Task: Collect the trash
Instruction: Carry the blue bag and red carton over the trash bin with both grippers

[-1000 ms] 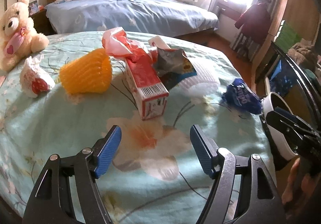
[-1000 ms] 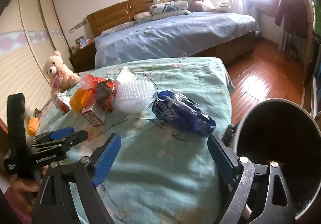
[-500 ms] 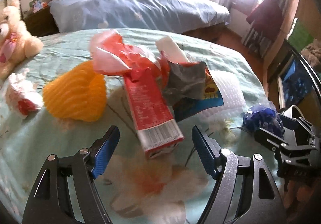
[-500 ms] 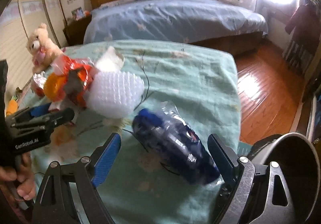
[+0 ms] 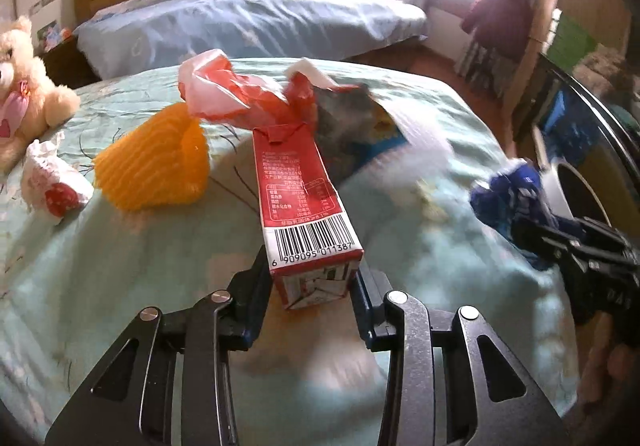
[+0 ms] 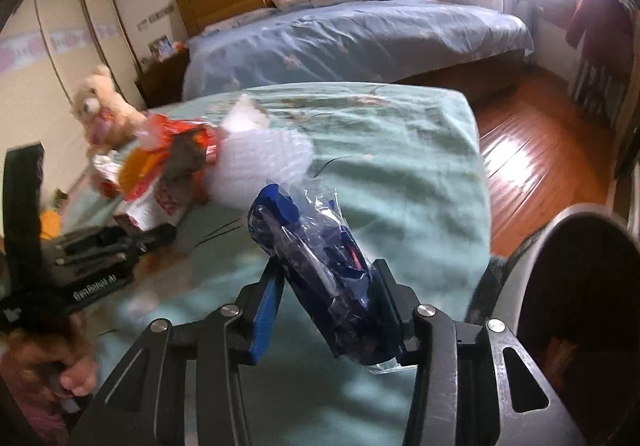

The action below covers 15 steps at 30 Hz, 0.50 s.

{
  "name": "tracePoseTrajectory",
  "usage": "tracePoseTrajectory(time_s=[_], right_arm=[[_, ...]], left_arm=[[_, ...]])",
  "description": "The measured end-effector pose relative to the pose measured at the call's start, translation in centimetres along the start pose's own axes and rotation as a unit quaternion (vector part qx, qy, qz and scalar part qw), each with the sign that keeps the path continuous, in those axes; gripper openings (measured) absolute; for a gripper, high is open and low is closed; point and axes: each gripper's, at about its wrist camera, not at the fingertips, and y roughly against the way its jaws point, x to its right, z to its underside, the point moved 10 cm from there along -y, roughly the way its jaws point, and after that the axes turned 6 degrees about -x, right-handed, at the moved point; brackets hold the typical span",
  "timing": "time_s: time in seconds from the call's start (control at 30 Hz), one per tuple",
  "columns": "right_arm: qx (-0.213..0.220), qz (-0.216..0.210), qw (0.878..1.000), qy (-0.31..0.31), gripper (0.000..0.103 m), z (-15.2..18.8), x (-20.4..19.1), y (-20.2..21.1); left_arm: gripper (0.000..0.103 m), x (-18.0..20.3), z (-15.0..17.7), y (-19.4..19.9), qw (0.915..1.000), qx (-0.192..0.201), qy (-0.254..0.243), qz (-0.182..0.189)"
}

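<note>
My left gripper [image 5: 312,286] is shut on the near end of a red and white milk carton [image 5: 300,198] lying on the green bedspread [image 5: 100,266]. My right gripper [image 6: 328,298] is shut on a blue plastic wrapper [image 6: 316,262] and holds it above the bedspread; this wrapper also shows at the right of the left wrist view [image 5: 512,198]. Behind the carton lie a red plastic bag [image 5: 224,94], an orange foam net [image 5: 160,166], a dark snack bag [image 5: 352,130] and a white foam net [image 6: 260,166]. A crumpled white and red wrapper [image 5: 52,186] lies at the left.
A dark round bin [image 6: 580,286] stands off the bed's right edge, over the wooden floor [image 6: 540,166]. A teddy bear [image 5: 20,86] sits at the far left. A second bed with blue covers [image 6: 352,34] stands behind. The left gripper shows in the right wrist view [image 6: 112,246].
Both grippers moved forward and closed: the left on the milk carton, the right on the blue wrapper. The blue wrapper has been lifted off the bedspread.
</note>
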Motion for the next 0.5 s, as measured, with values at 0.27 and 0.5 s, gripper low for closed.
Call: tracePoseTrajectory(time_s=[0.27, 0.5], right_arm=[[0.019, -0.026, 0.999, -0.042, 0.045, 2.6, -0.7, 2.6], [0.040, -0.023, 0.996, -0.081, 0.045, 3.9, 1.0, 4.9]], left_arm=[[0.034, 3.8, 2.6, 2.8, 0.9978, 0.010, -0.053, 0.039], [0.034, 6.8, 3.0, 4.2, 0.9948, 0.016, -0.079, 0.063]])
